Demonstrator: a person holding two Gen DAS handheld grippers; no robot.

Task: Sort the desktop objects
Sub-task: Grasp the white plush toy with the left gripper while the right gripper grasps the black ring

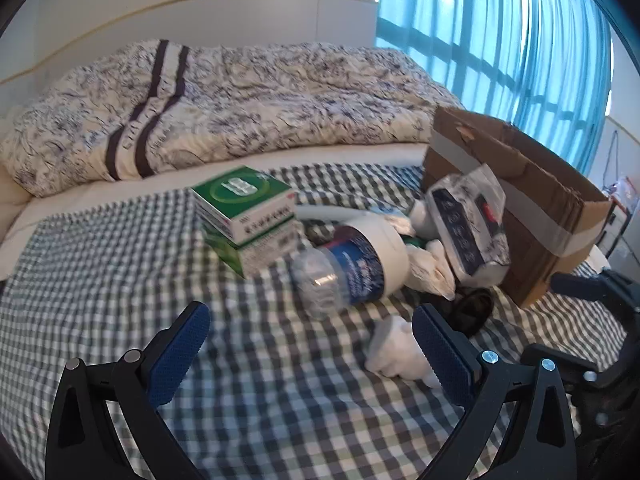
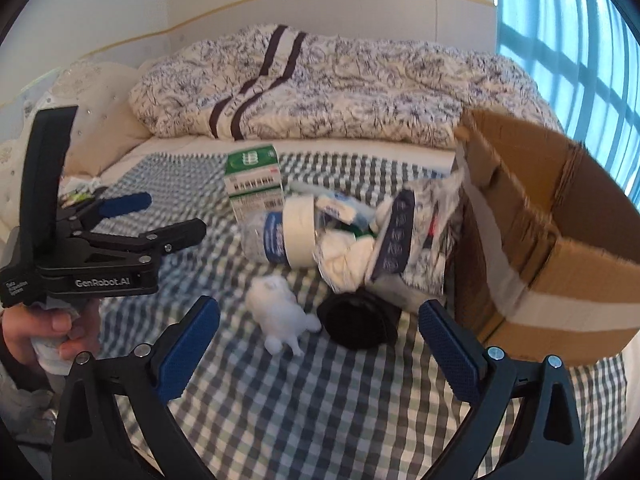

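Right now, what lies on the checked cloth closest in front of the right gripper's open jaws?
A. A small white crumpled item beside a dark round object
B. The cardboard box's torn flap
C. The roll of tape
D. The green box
A: in the right wrist view, the white crumpled item and the dark round object lie side by side just ahead of the right gripper, nearer than the rest of the pile.

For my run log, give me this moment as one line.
left gripper: open, empty | right gripper: open, empty | clutter pile beside cardboard box | white crumpled tissue nearest | nothing sorted yet
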